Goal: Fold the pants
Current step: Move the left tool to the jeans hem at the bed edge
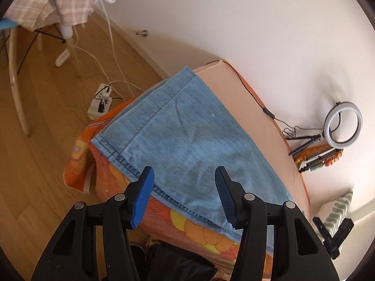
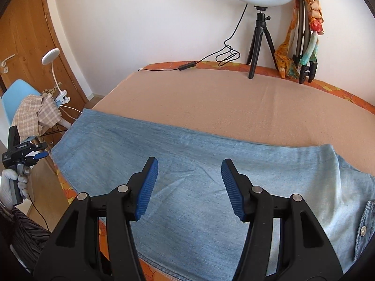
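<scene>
Light blue denim pants (image 2: 199, 180) lie flat along the near edge of a peach-covered table (image 2: 222, 100), legs to the left, waist and a buttoned pocket (image 2: 363, 229) at the right. In the left wrist view the leg-hem end (image 1: 182, 135) lies over the table's left end. My left gripper (image 1: 185, 175) is open and empty, just above the hem's near edge. It also shows at the far left of the right wrist view (image 2: 35, 155), held by a gloved hand. My right gripper (image 2: 189, 171) is open and empty above the middle of the legs.
A ring light on a tripod (image 2: 257, 23) and its cable (image 2: 187, 66) stand at the table's far edge, beside folded stands with scarves (image 2: 307, 46). An orange patterned cloth (image 1: 199, 229) hangs under the cover. A chair with checked cloth (image 1: 46, 2) and a power strip (image 1: 100, 100) are left.
</scene>
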`<state>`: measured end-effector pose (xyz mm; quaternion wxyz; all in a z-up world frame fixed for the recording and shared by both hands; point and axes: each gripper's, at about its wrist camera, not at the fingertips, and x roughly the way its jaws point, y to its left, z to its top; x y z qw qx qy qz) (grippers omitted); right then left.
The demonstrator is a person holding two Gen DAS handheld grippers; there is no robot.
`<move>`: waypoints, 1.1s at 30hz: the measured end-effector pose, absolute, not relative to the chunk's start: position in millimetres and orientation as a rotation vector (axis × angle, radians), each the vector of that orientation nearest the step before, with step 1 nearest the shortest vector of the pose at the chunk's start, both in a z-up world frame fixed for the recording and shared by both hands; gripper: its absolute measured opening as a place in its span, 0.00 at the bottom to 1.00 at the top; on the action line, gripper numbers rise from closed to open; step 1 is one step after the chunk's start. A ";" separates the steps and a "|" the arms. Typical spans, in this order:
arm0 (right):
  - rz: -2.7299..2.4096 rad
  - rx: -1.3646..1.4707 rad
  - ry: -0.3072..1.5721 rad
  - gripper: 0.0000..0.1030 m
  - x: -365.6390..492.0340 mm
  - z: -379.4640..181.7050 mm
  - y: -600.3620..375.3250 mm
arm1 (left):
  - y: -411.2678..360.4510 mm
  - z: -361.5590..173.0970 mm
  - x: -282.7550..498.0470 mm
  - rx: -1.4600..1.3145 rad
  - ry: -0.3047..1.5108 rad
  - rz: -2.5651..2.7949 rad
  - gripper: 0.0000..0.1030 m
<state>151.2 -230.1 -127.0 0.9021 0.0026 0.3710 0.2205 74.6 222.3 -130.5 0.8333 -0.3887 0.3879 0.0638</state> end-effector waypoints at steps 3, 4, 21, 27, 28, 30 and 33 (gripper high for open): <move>0.477 -0.008 0.784 0.57 151.9 -132.2 -220.9 | 246.1 -148.1 66.8 -0.914 0.819 0.204 0.51; 0.479 -0.014 0.787 0.57 151.8 -133.5 -218.3 | 251.2 -153.2 66.0 -0.936 0.819 0.224 0.51; 0.480 -0.006 0.774 0.57 151.6 -129.3 -223.7 | 277.9 -169.3 72.6 -0.977 0.787 0.302 0.51; 0.471 -0.005 0.780 0.57 153.6 -129.9 -225.0 | 273.8 -167.8 76.6 -0.974 0.786 0.281 0.51; 0.471 -0.005 0.784 0.57 154.0 -130.5 -224.9 | 272.3 -167.2 77.0 -0.973 0.785 0.275 0.51; 0.471 -0.003 0.788 0.57 154.3 -131.6 -224.7 | 269.6 -167.1 79.4 -0.973 0.785 0.255 0.51; 0.475 -0.011 0.790 0.57 154.4 -132.8 -222.4 | 260.4 -166.2 86.6 -0.928 0.800 0.246 0.51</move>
